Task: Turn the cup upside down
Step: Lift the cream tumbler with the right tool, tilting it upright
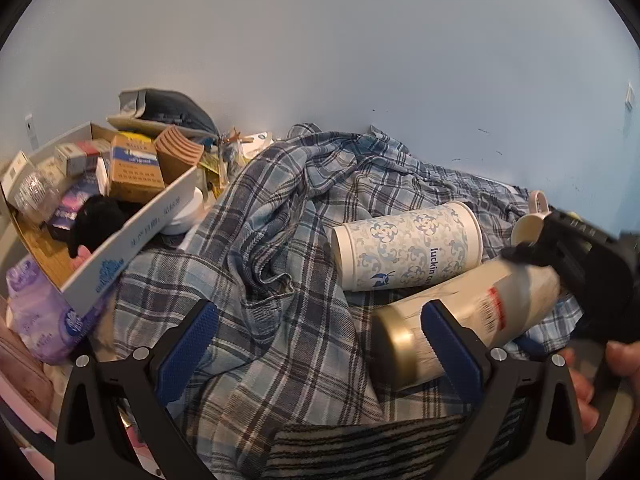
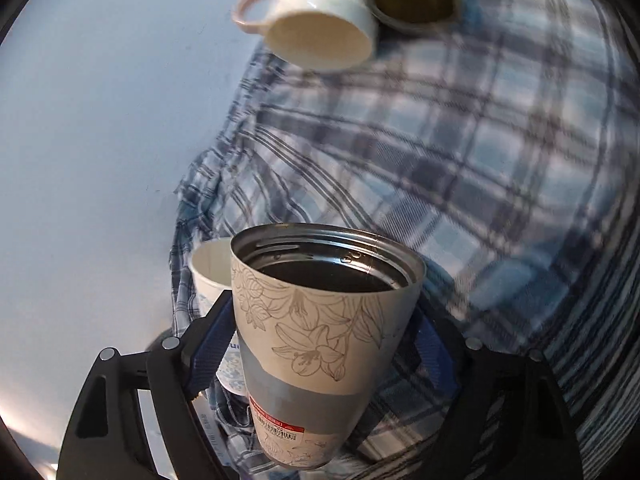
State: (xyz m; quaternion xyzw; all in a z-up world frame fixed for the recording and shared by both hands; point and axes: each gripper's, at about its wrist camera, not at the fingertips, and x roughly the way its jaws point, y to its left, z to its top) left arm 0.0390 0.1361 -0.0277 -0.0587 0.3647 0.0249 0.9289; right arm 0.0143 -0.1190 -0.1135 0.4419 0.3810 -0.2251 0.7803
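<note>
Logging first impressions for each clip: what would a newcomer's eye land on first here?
The floral-print steel tumbler, clamped in the right gripper and filling the right wrist view's foreground with its open mouth toward the camera. Next, the blue-patterned luckin paper cup lying on its side on the rumpled plaid cloth, mid-frame in the left view. Far left there, a cardboard box crammed with small packages.

A rumpled plaid cloth [image 1: 280,216] covers the surface up to the pale blue wall [image 1: 320,60]. A patterned paper cup [image 1: 408,246] lies sideways on it, a pink-handled mug [image 2: 320,20] near the wall. At the left edge, a cardboard box [image 1: 132,232] holds small cartons.
</note>
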